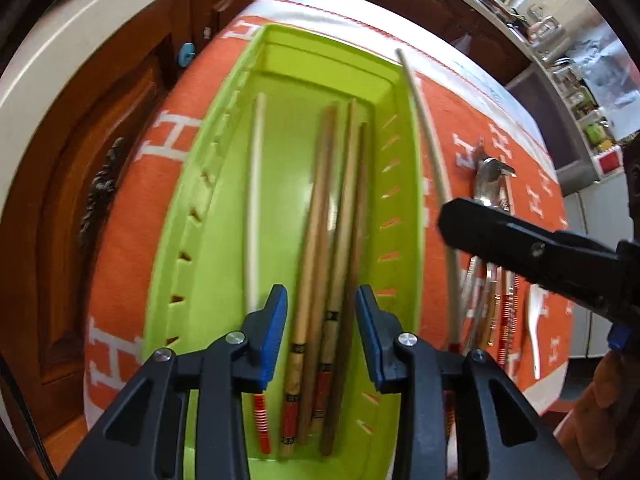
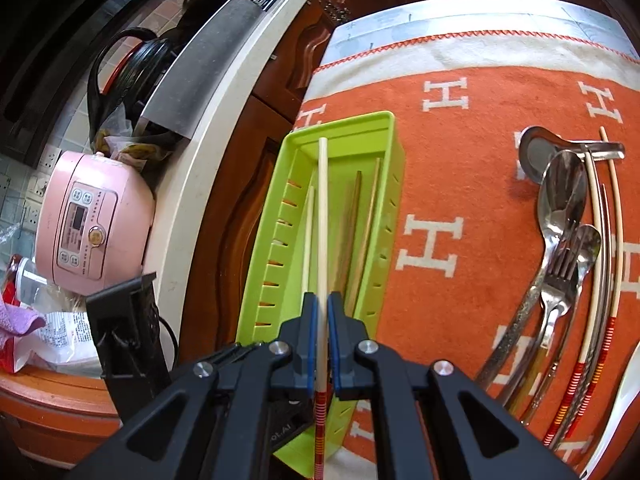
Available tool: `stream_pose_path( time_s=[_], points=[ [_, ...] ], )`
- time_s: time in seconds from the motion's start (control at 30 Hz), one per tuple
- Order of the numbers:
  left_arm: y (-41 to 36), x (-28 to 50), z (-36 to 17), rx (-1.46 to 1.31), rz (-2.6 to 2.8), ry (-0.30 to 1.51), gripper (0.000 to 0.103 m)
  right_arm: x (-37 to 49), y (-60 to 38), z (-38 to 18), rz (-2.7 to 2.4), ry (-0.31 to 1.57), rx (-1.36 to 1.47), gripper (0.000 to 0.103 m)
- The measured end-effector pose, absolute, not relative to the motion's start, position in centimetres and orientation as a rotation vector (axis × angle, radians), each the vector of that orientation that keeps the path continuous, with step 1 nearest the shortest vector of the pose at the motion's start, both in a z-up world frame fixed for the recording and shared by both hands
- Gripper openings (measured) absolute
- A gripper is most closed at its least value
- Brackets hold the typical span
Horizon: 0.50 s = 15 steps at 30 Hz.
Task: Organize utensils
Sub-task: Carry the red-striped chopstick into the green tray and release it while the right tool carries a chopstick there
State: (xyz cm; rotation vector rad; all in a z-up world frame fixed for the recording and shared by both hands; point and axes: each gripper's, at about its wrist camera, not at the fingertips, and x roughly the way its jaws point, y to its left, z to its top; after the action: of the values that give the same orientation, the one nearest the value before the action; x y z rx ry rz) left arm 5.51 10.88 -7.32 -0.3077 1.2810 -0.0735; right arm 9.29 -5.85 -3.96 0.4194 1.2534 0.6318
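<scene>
Roughly midway: the lime-green slotted plastic tray point(image 2: 394, 184) held several chopsticks, the right hand-held gripper point(image 2: 322, 314) clamped a pale white chopstick point(image 2: 323, 216) above it, the left hand-held gripper point(image 1: 321, 316) gaped empty, and the steel spoons and fork point(image 2: 560, 248) lay at three o'clock, unsorted.

White letter "H" repeated across the orange cloth point(image 2: 472, 168), partial print "ol.AI" on the right tool point(image 2: 322, 316)

Both grippers: black plastic linkage arms, silver round screws, blue pads lining fingers point(image 1: 276, 332); triangular cutouts.
</scene>
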Motion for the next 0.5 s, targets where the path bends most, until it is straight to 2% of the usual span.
stream_pose_path(
  time_s=[0.5],
  points=[
    [13.1,2.0,-1.7,-0.211,0.066,1.100,0.034,9.1,-5.8,-4.5,0.621,1.248,0.532,0.005]
  ],
)
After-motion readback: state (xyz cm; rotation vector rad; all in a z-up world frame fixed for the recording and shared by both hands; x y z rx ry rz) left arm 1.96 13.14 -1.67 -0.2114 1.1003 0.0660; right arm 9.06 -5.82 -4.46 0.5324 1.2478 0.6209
